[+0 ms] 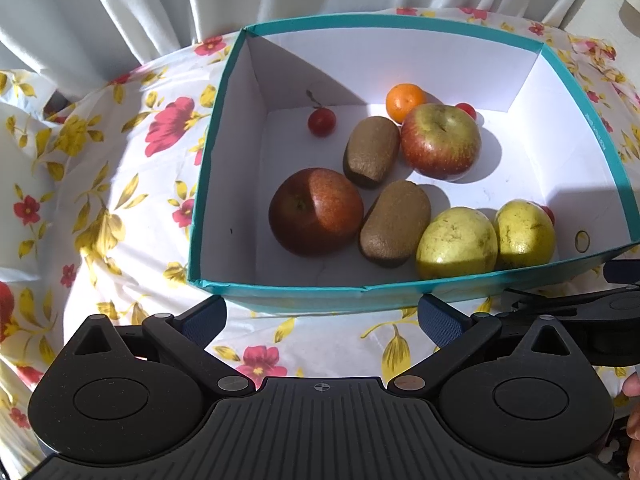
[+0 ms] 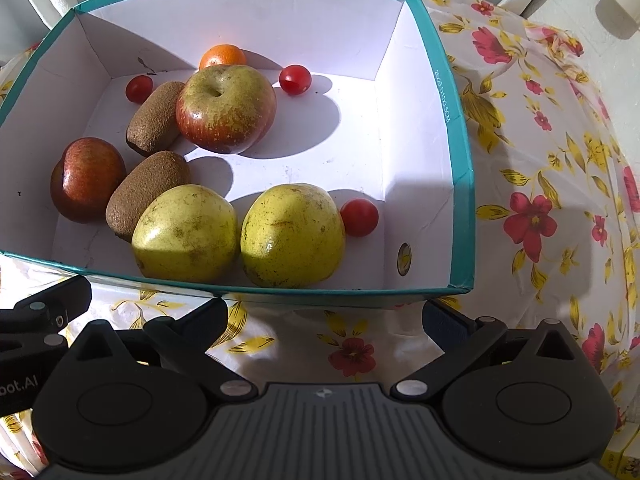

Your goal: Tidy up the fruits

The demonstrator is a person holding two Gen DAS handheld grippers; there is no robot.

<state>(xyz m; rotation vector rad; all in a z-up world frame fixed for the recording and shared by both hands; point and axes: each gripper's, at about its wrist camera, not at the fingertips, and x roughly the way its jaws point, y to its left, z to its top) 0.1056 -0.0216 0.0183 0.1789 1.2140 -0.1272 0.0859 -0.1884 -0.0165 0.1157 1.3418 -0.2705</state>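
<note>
A teal box with white inside holds the fruit: a dark red apple, a red-green apple, two kiwis, two yellow-green guavas, an orange and three cherry tomatoes. My left gripper and right gripper are both open and empty, just in front of the box's near wall.
The box stands on a white cloth with red and yellow flowers. White curtains hang behind. The right gripper's side shows at the left wrist view's right edge.
</note>
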